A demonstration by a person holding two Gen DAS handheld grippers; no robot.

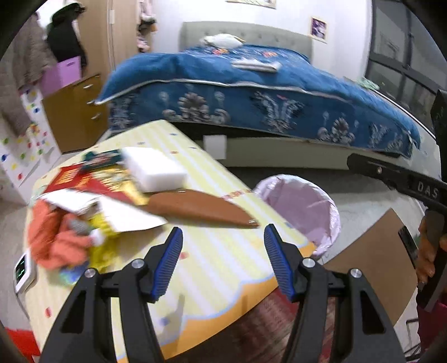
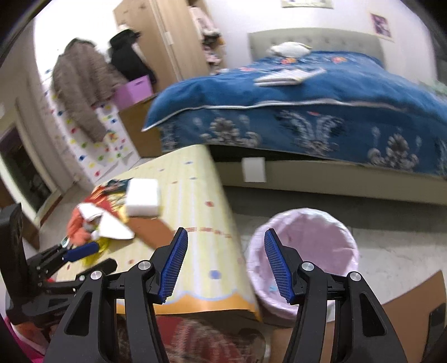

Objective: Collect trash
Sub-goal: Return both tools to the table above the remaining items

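Two released grippers hover over a yellow striped table (image 1: 212,259) beside a pink-lined round trash bin (image 1: 301,206).

Left wrist view: the left gripper (image 1: 223,237) is spread wide and empty above the table's near edge; far left lies a litter pile with an orange cloth (image 1: 53,237), a white foam block (image 1: 153,167) and a brown leather case (image 1: 195,208); the bin stands right of the table. Right wrist view: the right gripper (image 2: 225,240) gapes empty between table and bin (image 2: 307,245), the left gripper (image 2: 81,254) near the litter.

White-walled bedroom (image 2: 237,16): blue-quilted bed (image 1: 251,83), wooden wardrobe (image 2: 167,36), pale floor (image 2: 391,223).
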